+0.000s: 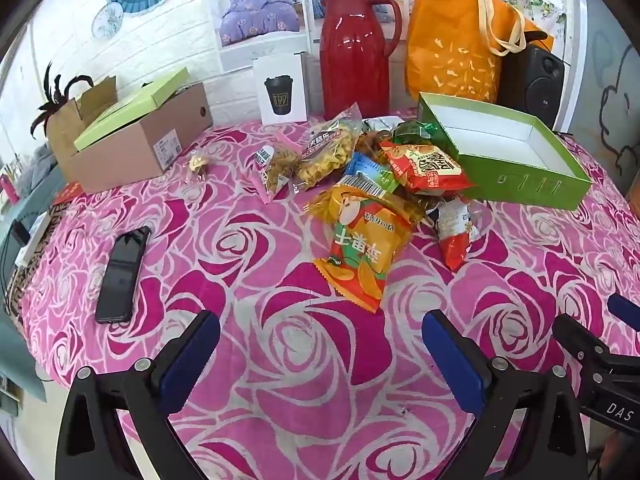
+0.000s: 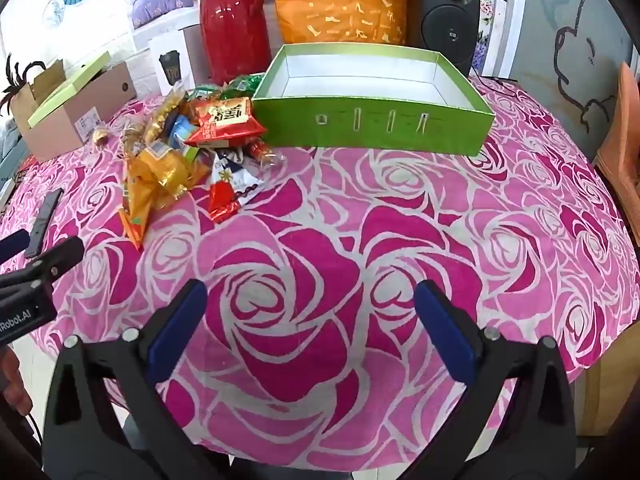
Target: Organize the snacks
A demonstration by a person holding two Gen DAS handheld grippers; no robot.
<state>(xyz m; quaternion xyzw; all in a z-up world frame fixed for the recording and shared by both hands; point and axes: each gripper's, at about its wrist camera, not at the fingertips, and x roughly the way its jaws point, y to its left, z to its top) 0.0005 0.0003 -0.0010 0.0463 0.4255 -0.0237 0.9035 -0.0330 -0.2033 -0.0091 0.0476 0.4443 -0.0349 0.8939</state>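
Both my left gripper (image 1: 320, 344) and right gripper (image 2: 310, 320) are spread wide, holding nothing, above the rose tablecloth (image 2: 320, 208). The snack packets (image 1: 368, 200) are heaped farther off, mid-table, touching the left side of the open green box (image 2: 372, 120).

1. Both views are brightly and evenly lit; the source of the light cannot be told.
2. Glare is seen as white streaks on the glossy red plastic thermos jug (image 1: 354, 60) near the table's far edge, and on the shiny foil snack packets (image 2: 176, 168).
3. Only soft, faint shadows are cast on the pink rose-patterned tablecloth (image 1: 280, 344).
4. Strong fisheye bending is shown: the table's edges are curved, and dark vignetting fills the picture corners.
5. The centre is rendered sharp; detail is softened towards the rims.
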